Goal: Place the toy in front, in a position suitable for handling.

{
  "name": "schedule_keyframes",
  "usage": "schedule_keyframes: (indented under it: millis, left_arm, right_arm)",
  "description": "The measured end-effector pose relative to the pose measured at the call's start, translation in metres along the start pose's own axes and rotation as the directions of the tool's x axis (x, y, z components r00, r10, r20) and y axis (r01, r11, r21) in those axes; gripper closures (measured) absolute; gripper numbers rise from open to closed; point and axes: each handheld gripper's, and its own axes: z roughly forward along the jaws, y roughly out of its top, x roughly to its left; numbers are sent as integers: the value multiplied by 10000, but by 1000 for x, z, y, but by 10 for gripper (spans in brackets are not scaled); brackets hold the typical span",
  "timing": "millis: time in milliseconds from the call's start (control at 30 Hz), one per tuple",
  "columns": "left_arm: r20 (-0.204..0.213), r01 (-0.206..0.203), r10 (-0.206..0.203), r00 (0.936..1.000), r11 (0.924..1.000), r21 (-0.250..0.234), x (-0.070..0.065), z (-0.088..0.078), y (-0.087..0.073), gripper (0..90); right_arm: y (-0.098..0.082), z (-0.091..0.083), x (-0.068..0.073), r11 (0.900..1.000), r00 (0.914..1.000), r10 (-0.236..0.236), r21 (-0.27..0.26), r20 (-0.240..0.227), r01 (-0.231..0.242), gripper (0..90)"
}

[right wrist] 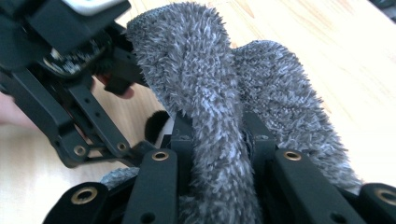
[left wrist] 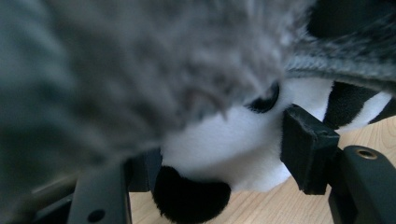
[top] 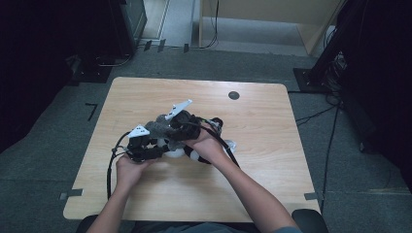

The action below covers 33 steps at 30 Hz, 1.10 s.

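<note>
Here, near the middle of the table, the right gripper pinches the grey cloth; the left gripper clasps the plush toy, its jaws partly spread.

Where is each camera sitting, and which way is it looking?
High view: sits above the person's side, looks forward and down on the table; both forearms, the left gripper and the right gripper show.
Left gripper view: rides the left gripper, looks along its jaws at the black-and-white plush toy between them.
Right gripper view: rides the right gripper, looks along its jaws pinching the grey fuzzy cloth; the other gripper shows upper left.
Shared: all three show the cloth and the wooden table.
</note>
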Motion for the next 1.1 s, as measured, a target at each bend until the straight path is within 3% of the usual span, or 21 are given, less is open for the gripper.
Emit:
schedule_keyframes:
  millis: [100,433,733,967,1100]
  left_arm:
    - [-1,-14,14,10000,10000,11,0,0,1,376]
    - [25,40,-40,10000,10000,5,0,0,2,388]
    - [64,101,-100,9999,9999,-77,0,1,2,388]
    - [33,42,-41,10000,9999,-134,1,2,2,386]
    - [25,38,-38,10000,9999,-103,1,1,2,385]
  right_arm:
    - [-3,-1,-2,9997,9996,-257,-29,134,257,721]
    - [-11,-15,-24,9989,9985,465,58,298,-467,725]
    - [-26,-28,-51,9914,9888,1302,49,732,-1309,729]
    - [-24,-32,-47,9939,9896,1101,14,930,-1107,735]
    - [-17,-37,-42,9919,9899,1257,-283,662,-1240,740]
